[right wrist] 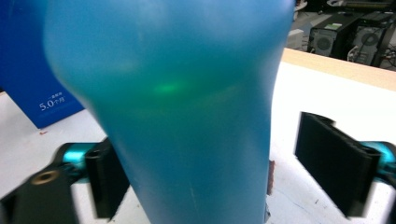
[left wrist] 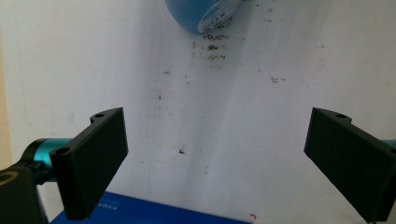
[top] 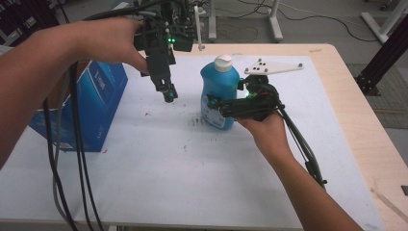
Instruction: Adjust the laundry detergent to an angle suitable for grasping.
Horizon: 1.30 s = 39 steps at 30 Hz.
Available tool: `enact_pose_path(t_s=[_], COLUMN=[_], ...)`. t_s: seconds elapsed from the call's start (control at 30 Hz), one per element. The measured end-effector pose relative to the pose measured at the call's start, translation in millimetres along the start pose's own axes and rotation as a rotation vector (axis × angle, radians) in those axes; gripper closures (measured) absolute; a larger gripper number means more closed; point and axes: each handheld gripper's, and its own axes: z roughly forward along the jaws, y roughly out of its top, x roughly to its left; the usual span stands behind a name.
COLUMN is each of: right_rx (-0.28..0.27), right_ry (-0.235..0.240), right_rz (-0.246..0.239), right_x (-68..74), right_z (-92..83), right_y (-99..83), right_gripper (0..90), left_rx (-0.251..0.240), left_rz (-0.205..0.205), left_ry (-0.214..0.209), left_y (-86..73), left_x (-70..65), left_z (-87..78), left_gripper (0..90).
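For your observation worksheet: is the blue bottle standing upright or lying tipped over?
Upright. The blue bottle stands on its base on the white mat, white cap on top, between the right gripper's jaws.

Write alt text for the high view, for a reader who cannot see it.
A person's right gripper reaches sideways around the lower body of an upright blue bottle with a white cap on a white table mat, jaws not yet pressing on it. The left gripper hangs open above the mat, beside a blue box at the left.

Grey floor (top: 337,24) beyond wooden table (top: 337,72)
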Motion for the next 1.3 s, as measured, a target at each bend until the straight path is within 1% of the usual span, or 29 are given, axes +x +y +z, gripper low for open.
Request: enact_pose_path(t_s=[0.1,0.17,0.27,0.33,0.43,0.6,0.8,0.93,1.0,1.03,1.13,1.23,1.27,1.3], right_rx=[0.003,-0.002,-0.004,-0.005,-0.005,-0.009,-0.011,-0.014,-0.013,-0.009,-0.006,-0.004,0.002,0.003], right_ry=[0.002,0.010,0.010,0.008,0.010,0.027,0.010,-0.023,-0.025,-0.036,-0.022,-0.007,0.018,0.033], right_rz=[-0.003,-0.012,-0.015,-0.016,-0.023,-0.042,-0.076,-0.108,-0.108,-0.113,-0.112,-0.125,-0.133,-0.136], right_x=[0.3,0.4,1.1,1.1,1.2,3.3,5.5,8.3,8.6,9.4,10.7,12.5,13.3,13.2], right_z=[0.2,-0.2,-0.5,0.0,0.0,-0.1,-1.0,-3.1,-3.3,-4.0,-5.9,-8.1,-11.6,-13.3], right_y=[-0.4,-0.3,0.0,-0.3,-0.3,0.0,0.8,2.2,2.5,3.0,4.3,6.2,8.1,8.9], right_gripper=[18.0,23.6,23.8,25.8,30.6,39.2,41.3,43.9,44.1,44.6,45.1,45.2,45.2,45.2], left_rx=[-0.002,-0.004,-0.003,-0.002,-0.003,-0.003,-0.002,-0.005,-0.004,-0.005,-0.003,-0.004,-0.004,-0.006], left_rz=[-0.002,-0.003,-0.005,-0.004,-0.003,-0.001,-0.002,-0.003,-0.003,-0.003,-0.004,-0.006,-0.002,-0.003], left_ry=[0.001,0.001,0.000,-0.001,0.000,0.000,-0.002,-0.002,-0.003,-0.002,-0.002,-0.002,-0.001,-0.001], left_y=[-0.2,-0.5,-0.8,-0.9,-1.0,-1.2,-1.2,-1.3,-1.3,-1.4,-2.0,-2.6,-3.0,-3.2], left_x=[-0.1,-0.1,-0.5,-0.6,-1.1,-1.0,-0.9,-0.7,-0.6,-0.5,-0.1,-0.4,-0.5,-0.9], left_z=[-0.3,-0.7,-0.6,-0.7,-1.0,-0.7,0.4,0.6,0.6,0.7,0.3,-0.1,-0.7,-0.8], left_gripper=[6.2,6.2,6.2,6.2,6.2,6.2,6.2,6.2,6.2,6.2,6.2,6.2,6.2,6.2])
